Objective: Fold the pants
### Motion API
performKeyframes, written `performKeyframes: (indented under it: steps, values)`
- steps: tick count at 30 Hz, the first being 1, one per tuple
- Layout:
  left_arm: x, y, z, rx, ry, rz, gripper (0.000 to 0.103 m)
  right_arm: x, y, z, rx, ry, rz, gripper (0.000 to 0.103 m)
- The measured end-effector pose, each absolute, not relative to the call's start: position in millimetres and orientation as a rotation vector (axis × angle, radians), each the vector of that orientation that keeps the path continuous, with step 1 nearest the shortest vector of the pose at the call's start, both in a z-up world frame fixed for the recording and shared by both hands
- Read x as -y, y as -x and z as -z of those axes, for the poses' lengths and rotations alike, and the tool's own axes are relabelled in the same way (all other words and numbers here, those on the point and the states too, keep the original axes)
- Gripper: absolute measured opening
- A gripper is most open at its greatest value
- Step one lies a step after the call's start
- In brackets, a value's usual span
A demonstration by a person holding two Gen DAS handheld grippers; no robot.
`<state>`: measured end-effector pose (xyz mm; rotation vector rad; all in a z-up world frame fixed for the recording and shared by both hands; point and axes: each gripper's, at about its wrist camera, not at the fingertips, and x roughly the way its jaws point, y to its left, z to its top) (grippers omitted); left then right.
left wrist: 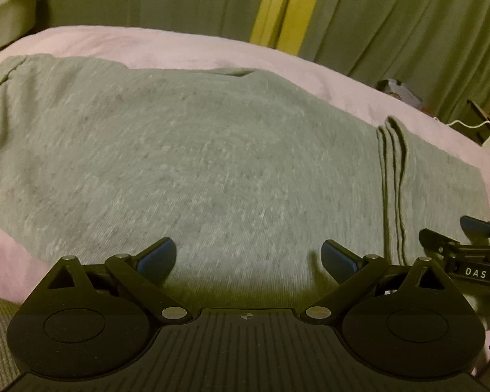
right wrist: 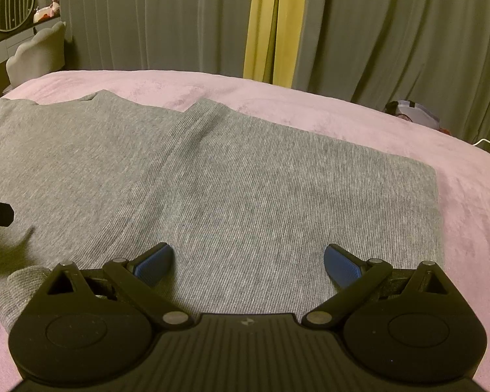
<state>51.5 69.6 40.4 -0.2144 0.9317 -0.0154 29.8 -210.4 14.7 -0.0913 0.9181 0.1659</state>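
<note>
A bedroom, dim light: a bed with a pink blanket [right wrist: 343, 111] serves as the work surface, grey-green curtains [right wrist: 392, 32] behind it.

Nearest the cameras, both grippers hover low over the cloth at the bed's near edge. The left gripper [left wrist: 249, 256] has its blue-padded fingers [left wrist: 156, 258] spread wide, nothing between them. The right gripper [right wrist: 249, 261] is likewise spread and holds nothing. The two are close together; the right one's tip shows at the right edge of the left view.

Beneath and ahead lie the grey pants [right wrist: 212, 179], flat on the blanket. In the right view a ribbed section overlaps the rest, ending in a straight edge [right wrist: 436, 212] at right. In the left view a layered edge of several plies [left wrist: 392, 170] runs away from the camera. Whether this is a hem or the waistband cannot be determined. The left view is slightly blurred.

Beyond the pants: bare blanket, then curtains with a yellow gap [right wrist: 271, 23]. Far left, a chair [right wrist: 37, 54] and a round mirror [right wrist: 11, 5].

Judgement: the pants appear already folded at least once, with neither gripper engaged. This is a pause between folds. The next move calls for both grippers to descend, pinch all plies at an edge, and carry them over evenly. Risk: catching only the top ply.
</note>
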Motion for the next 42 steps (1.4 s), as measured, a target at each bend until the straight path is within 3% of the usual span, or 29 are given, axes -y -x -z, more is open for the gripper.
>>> performKeyframes:
  steps: [28, 36, 42]
  values:
    - [-96, -50, -47, -0.899, 0.408, 0.058, 0.101, 211, -33, -14, -0.912, 0.084, -0.162, 0.099]
    - [-75, -44, -56, -0.851, 0.361, 0.189, 0.101, 207, -21, -2, -0.776, 0.065, -0.114, 0.099]
    - [-57, -48, -63, -0.855, 0.362, 0.287, 0.101, 201, -36, -17, -0.892, 0.172, -0.162, 0.099]
